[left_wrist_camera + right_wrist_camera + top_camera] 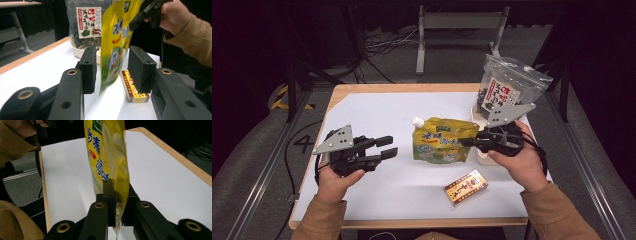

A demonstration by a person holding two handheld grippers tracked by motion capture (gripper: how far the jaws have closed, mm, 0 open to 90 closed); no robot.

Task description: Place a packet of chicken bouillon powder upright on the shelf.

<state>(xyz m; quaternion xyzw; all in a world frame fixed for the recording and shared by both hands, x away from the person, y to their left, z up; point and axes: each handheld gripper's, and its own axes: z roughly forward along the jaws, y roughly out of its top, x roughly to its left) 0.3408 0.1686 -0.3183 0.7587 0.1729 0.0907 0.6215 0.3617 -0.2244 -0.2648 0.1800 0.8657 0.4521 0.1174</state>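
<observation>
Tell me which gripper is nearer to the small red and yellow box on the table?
Right. The right gripper, holding the yellow pouch, is just above the box; the left gripper is farther off, across the table.

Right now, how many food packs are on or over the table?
3: the yellow spout pouch at centre, clamped by the right gripper; the seaweed bag standing at the far right; the small box lying near the front.

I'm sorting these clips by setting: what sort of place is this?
Probably a lab or studio recording bay, not a home: black curtains behind a white-topped table, loose cables on the grey floor, and staged groceries such as a yellow pouch.
</observation>
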